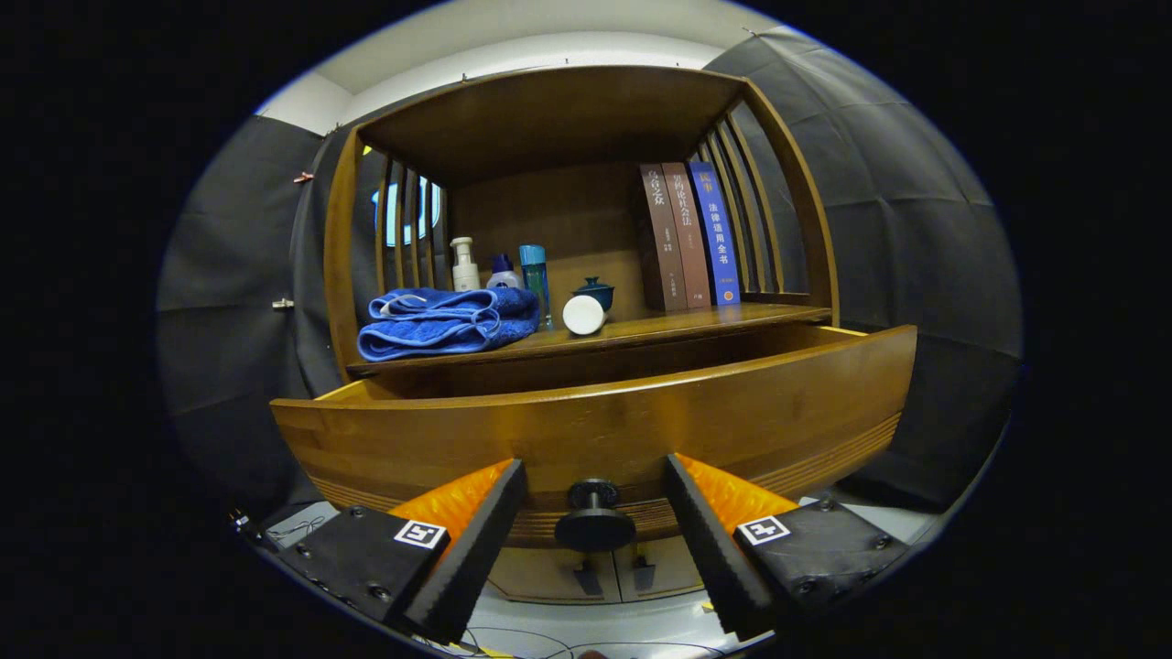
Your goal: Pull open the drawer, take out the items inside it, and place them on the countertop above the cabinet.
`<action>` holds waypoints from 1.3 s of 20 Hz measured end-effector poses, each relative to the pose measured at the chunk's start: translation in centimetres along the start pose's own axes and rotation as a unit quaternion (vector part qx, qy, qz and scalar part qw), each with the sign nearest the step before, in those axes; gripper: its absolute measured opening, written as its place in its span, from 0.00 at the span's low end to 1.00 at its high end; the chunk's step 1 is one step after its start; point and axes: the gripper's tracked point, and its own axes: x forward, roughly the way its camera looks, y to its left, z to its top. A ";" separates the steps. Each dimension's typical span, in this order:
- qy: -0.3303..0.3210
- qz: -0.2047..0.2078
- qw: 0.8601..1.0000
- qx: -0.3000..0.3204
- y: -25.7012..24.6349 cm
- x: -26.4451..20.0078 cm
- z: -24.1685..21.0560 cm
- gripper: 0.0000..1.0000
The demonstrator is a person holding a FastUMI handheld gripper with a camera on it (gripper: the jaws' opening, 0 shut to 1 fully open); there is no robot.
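Observation:
The wooden drawer (pixel 595 426) stands pulled out toward me, its front panel just ahead of my fingers. Its black round knob (pixel 593 520) sits between my fingertips without either one touching it. My gripper (pixel 595 471) is open, level with the lower part of the drawer front. The drawer's inside is hidden behind its front panel. Above it lies the countertop (pixel 732 318) of the cabinet, holding a folded blue towel (pixel 444 320), a white round object (pixel 583 314) and a small dark lidded pot (pixel 595 291).
At the back of the countertop stand a white pump bottle (pixel 464 265), a small blue-capped bottle (pixel 503 272) and a teal bottle (pixel 535 270). Three books (pixel 689 236) lean at the right. Slatted wooden sides and a top shelf enclose the countertop. Below the drawer are cabinet doors (pixel 604 572).

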 end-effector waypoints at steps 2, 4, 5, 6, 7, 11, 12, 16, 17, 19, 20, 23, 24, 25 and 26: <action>0.000 0.001 1.000 0.006 0.0 1.6 0.2 1.00; 0.002 0.001 1.000 0.003 0.1 3.0 0.3 1.00; 0.003 0.001 1.000 0.002 0.1 3.7 0.4 1.00; 0.002 0.001 1.000 0.001 0.1 4.3 0.4 1.00; 0.003 0.001 1.000 0.001 0.1 4.8 0.5 1.00; 0.005 0.001 1.000 -0.001 0.1 6.7 0.7 1.00; 0.006 0.001 1.000 -0.002 0.1 7.1 0.8 1.00; 0.013 0.000 1.000 -0.011 0.0 8.6 0.8 0.99; 0.018 0.000 1.000 -0.013 -0.1 8.9 0.8 0.98; 0.012 -0.002 1.000 -0.016 -0.1 9.1 0.9 0.98; 0.010 -0.002 1.000 -0.012 -0.3 9.2 0.9 0.98; 0.005 -0.004 1.000 -0.014 -0.3 9.1 1.0 0.98; 0.007 -0.003 1.000 -0.012 -0.3 9.0 1.0 0.98; 0.006 0.003 1.000 -0.004 0.0 8.9 1.1 0.98; 0.004 0.007 1.000 0.002 0.1 8.8 1.3 0.98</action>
